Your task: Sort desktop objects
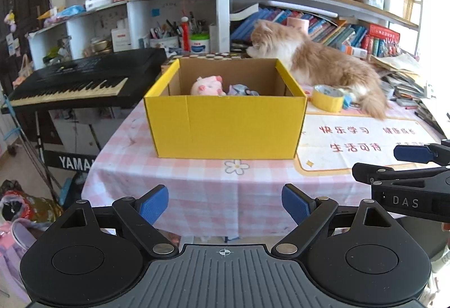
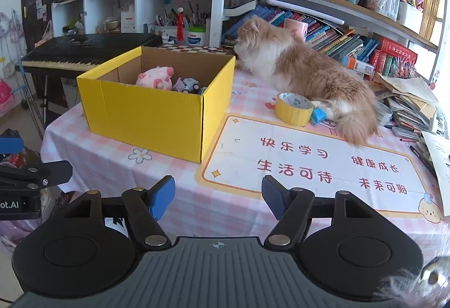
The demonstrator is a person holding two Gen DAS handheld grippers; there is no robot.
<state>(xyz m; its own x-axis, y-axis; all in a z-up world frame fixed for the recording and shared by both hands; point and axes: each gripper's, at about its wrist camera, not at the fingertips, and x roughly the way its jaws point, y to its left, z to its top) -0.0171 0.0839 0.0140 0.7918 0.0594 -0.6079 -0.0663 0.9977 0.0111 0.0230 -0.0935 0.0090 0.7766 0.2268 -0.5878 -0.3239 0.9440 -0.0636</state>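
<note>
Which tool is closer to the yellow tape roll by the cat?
Right. The right tool hangs over the mat, the tape roll just ahead to its right. The left tool faces the yellow box, farther off.

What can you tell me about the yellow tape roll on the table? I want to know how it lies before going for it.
The yellow tape roll is a wide ring with a yellow outer band and a pale patterned inner face. It lies tilted on the pink checked tablecloth, its opening facing up and toward the cameras. It sits to the right of the yellow box, apart from it, just ahead of the cat. A small blue object is close against its right side. Neither gripper is near it.
</note>
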